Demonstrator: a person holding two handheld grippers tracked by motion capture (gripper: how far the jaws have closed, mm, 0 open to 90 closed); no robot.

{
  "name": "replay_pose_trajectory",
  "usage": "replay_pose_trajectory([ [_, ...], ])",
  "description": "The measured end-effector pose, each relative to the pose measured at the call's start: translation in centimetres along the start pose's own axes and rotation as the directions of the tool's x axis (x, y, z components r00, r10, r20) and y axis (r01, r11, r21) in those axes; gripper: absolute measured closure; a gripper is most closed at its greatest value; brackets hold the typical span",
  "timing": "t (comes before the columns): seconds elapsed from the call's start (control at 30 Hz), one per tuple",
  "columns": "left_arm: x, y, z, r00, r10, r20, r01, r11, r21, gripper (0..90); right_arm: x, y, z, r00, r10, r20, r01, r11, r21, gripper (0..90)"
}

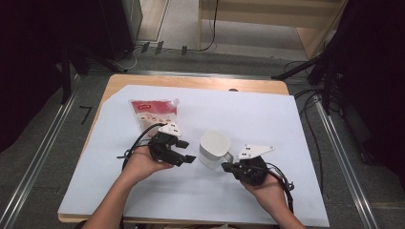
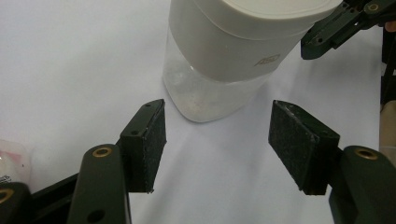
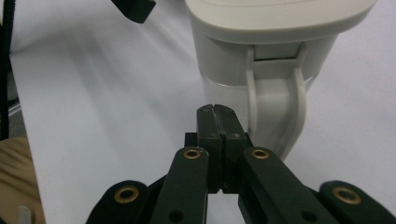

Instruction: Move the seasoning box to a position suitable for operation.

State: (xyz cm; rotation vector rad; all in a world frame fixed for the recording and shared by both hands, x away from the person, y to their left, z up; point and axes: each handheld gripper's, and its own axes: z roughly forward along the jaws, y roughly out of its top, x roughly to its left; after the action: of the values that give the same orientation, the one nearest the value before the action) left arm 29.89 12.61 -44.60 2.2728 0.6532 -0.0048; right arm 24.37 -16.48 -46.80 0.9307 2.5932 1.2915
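Observation:
A white-lidded jug (image 1: pixel 214 149) with a clear lower body stands upright on the white sheet (image 1: pixel 267 119). In the left gripper view the jug (image 2: pixel 224 60) is just ahead of the jaws. My left gripper (image 1: pixel 187 151) is to its left, open, nothing between its pads (image 2: pixel 154 140). My right gripper (image 1: pixel 225 166) is at the jug's front right, shut on nothing. In the right gripper view its tips (image 3: pixel 217 112) are right beside the jug's white handle (image 3: pixel 280 112); whether they touch it I cannot tell. A red-and-white pouch (image 1: pixel 154 113) lies flat behind the left gripper.
The white sheet covers most of a wooden table (image 1: pixel 191 82). Black stands and cables (image 1: pixel 315 100) lie on the floor to the right. A metal rail (image 1: pixel 38 157) runs along the left side.

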Motion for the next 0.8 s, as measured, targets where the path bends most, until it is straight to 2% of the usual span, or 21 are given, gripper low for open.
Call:
replay_pose_trajectory([
  [0.2, 0.0, 0.0, 0.0, 1.0000, -0.002, 0.004, 0.002, 1.0000, -0.004, 37.6, -0.4, 0.0, 0.2, 0.9992, 0.025, -0.030, -0.024, 1.000, 0.019, 90.0],
  [0.47, -0.1, 0.0, 0.1, 1.0000, -0.007, 0.005, 0.007, 1.0000, -0.006, 37.6, -1.7, -0.2, -0.4, 0.9986, 0.046, -0.024, -0.046, 0.999, 0.016, 90.0],
  [0.53, -0.1, 0.0, 0.1, 1.0000, -0.007, 0.006, 0.007, 1.0000, -0.006, 37.6, -2.1, -0.2, -0.5, 0.9982, 0.058, -0.010, -0.058, 0.998, 0.019, 90.0],
  [0.8, -0.2, 0.1, 0.1, 1.0000, -0.002, 0.005, 0.002, 1.0000, -0.004, 37.5, -3.2, -0.3, -0.8, 0.9967, 0.079, -0.019, -0.078, 0.997, 0.015, 90.0],
])
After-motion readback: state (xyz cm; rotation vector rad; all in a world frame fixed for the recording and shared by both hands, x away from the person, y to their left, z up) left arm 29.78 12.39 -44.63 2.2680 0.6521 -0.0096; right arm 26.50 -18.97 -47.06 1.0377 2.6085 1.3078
